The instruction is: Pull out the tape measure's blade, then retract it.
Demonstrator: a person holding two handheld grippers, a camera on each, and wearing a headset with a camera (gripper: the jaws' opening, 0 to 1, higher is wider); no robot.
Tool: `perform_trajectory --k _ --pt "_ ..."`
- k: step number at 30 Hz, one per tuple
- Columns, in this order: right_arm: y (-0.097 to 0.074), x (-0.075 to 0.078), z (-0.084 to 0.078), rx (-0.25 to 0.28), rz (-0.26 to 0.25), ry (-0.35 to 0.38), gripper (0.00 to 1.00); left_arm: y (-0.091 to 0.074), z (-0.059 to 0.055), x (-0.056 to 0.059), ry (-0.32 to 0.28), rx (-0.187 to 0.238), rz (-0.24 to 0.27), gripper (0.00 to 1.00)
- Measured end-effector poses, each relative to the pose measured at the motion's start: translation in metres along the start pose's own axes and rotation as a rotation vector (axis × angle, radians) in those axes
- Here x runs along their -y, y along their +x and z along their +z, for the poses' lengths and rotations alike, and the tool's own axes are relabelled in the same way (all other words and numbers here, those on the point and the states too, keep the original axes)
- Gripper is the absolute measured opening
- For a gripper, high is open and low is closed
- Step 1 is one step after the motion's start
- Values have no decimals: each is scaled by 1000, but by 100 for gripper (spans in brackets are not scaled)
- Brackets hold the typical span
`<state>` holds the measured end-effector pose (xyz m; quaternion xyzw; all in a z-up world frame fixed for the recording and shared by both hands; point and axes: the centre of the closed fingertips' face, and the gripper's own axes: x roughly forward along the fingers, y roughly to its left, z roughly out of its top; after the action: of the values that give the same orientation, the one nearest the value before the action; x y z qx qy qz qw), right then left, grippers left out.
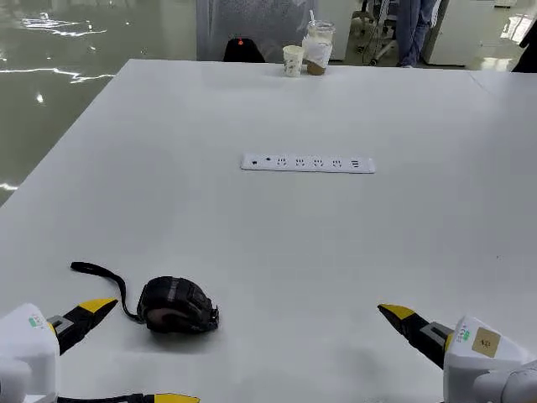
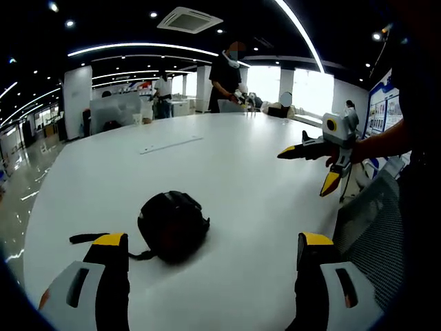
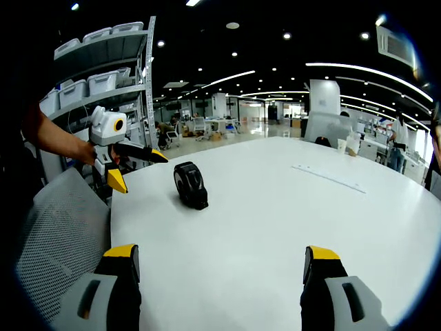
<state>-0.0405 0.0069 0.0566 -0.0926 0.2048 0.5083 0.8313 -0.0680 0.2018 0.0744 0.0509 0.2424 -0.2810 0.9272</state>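
I stand at a broad white table [image 1: 252, 227] — a power strip [image 1: 307, 163] lies mid-top, with paper cups [image 1: 293, 60] at its far edge. Glossy floor [image 1: 50, 50] beyond; shelves of bins [image 3: 103, 76], strip lights [image 3: 227, 77] overhead, bright windows [image 2: 310, 93].

Left gripper [image 2: 212, 241] jaws wide apart, empty; right gripper [image 3: 222, 252] likewise; both low, well apart.
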Motion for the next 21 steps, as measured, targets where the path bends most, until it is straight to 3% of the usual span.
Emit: perform_trajectory --k 21 --pt "-4 3 -2 -1 -17 12 99 1 3 -1 11 8 -7 98"
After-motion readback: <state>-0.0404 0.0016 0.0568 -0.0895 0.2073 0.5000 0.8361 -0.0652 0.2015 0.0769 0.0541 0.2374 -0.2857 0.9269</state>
